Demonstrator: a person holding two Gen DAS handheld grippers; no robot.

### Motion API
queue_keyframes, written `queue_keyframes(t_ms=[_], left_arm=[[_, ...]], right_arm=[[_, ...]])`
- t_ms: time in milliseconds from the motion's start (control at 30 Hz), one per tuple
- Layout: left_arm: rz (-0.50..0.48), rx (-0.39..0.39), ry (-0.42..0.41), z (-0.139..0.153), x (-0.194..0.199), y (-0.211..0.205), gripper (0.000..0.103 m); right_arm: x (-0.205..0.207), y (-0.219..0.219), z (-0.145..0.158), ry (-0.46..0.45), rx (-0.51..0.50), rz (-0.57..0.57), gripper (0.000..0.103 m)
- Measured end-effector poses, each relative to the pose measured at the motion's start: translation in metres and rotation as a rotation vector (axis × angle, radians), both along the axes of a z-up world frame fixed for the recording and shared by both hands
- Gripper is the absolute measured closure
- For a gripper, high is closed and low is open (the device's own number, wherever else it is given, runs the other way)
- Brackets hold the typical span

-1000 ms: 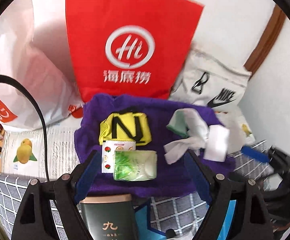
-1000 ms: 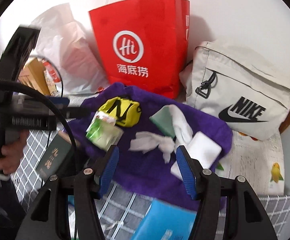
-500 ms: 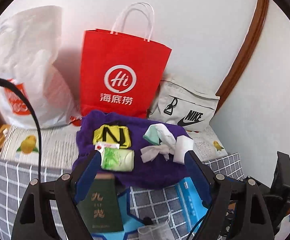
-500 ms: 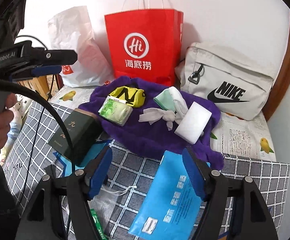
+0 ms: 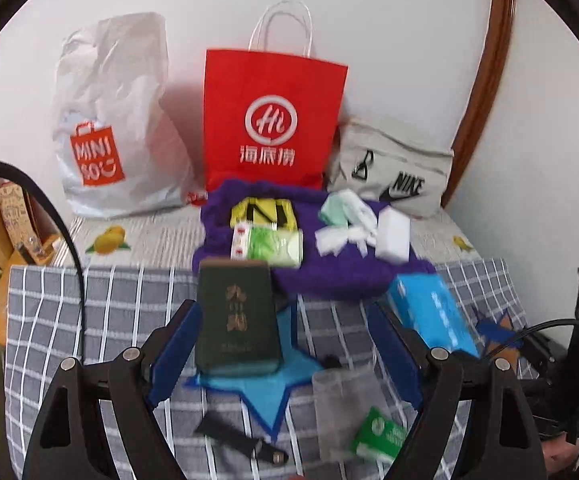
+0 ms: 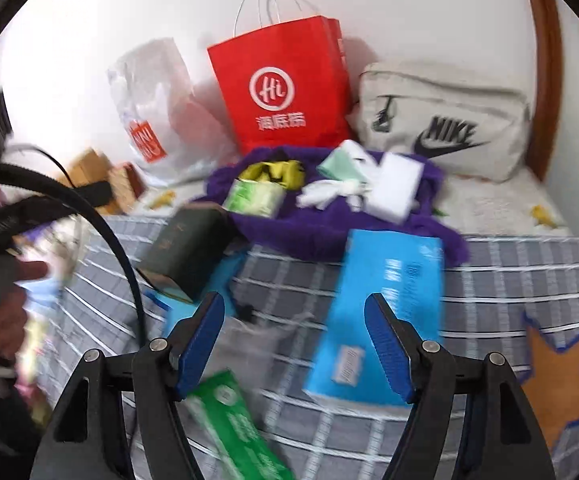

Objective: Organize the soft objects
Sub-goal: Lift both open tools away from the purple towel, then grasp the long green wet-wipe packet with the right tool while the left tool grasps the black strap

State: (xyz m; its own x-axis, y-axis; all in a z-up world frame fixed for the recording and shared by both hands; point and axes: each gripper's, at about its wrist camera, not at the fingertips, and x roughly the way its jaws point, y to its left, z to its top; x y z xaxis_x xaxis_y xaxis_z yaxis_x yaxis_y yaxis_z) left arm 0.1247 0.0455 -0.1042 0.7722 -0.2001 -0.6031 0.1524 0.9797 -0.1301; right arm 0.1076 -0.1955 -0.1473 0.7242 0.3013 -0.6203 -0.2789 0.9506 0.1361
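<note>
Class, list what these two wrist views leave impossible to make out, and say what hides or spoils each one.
- Red paper bag: contents hidden by its own walls in both views.
- Green packet: print smeared by motion blur in the right wrist view.
- Purple towel: near edge covered by the dark green box in the left wrist view.
- Nike bag: closed, inside unseen.

Checked bed (image 5: 101,312) under purple towel (image 5: 341,280)

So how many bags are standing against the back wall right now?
3. The white Miniso plastic bag is on the left, the red paper bag in the middle, the grey Nike bag on the right. More may be hidden behind them.
</note>
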Motion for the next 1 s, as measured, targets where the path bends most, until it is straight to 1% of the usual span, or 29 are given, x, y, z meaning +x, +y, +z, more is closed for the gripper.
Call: queue_keyframes(t_ms=[67,100,267,367,433,467,533,633,733,933,967,1000], left_arm=[[0.004,-0.006,0.018,-0.006,-0.009,0.004,0.019],[0.01,-0.009,0.028,-0.009,-0.013,0.006,0.019],[0.034,-0.013,0.084,-0.026,-0.034,0.018,0.019],[0.088,-0.003,0.105,-0.04,-0.047,0.027,0.019],[0.12,0.003,0.129,-0.051,-0.053,0.03,0.019],[0.13,-0.001,0.14,-0.056,-0.055,0.03,0.019],[0.132,-0.019,0.165,-0.067,-0.059,0.031,0.019],[0.109,-0.061,0.208,-0.082,-0.062,0.032,0.019],[0.107,-0.072,0.236,-0.089,-0.059,0.032,0.019],[0.11,-0.082,0.254,-0.096,-0.054,0.034,0.019],[0.111,-0.081,0.257,-0.097,-0.053,0.034,0.019],[0.112,-0.075,0.26,-0.099,-0.052,0.034,0.019]], right_arm=[[-0.014,0.005,-0.003,-0.005,-0.07,0.004,0.031],[-0.02,0.006,-0.005,0.0,-0.084,0.004,0.031],[-0.045,0.007,-0.019,0.066,-0.082,0.032,0.031],[-0.064,0.009,-0.027,0.062,-0.101,0.068,0.031],[-0.072,0.013,-0.037,0.074,-0.121,0.104,0.03],[-0.074,0.016,-0.042,0.074,-0.135,0.103,0.03],[-0.076,0.021,-0.054,0.09,-0.142,0.126,0.028],[-0.071,0.028,-0.069,0.127,-0.139,0.16,0.028],[-0.066,0.037,-0.08,0.139,-0.159,0.183,0.028],[-0.049,0.053,-0.104,0.189,-0.206,0.202,0.028],[-0.049,0.057,-0.106,0.174,-0.222,0.203,0.028],[-0.052,0.06,-0.107,0.138,-0.24,0.21,0.037]])
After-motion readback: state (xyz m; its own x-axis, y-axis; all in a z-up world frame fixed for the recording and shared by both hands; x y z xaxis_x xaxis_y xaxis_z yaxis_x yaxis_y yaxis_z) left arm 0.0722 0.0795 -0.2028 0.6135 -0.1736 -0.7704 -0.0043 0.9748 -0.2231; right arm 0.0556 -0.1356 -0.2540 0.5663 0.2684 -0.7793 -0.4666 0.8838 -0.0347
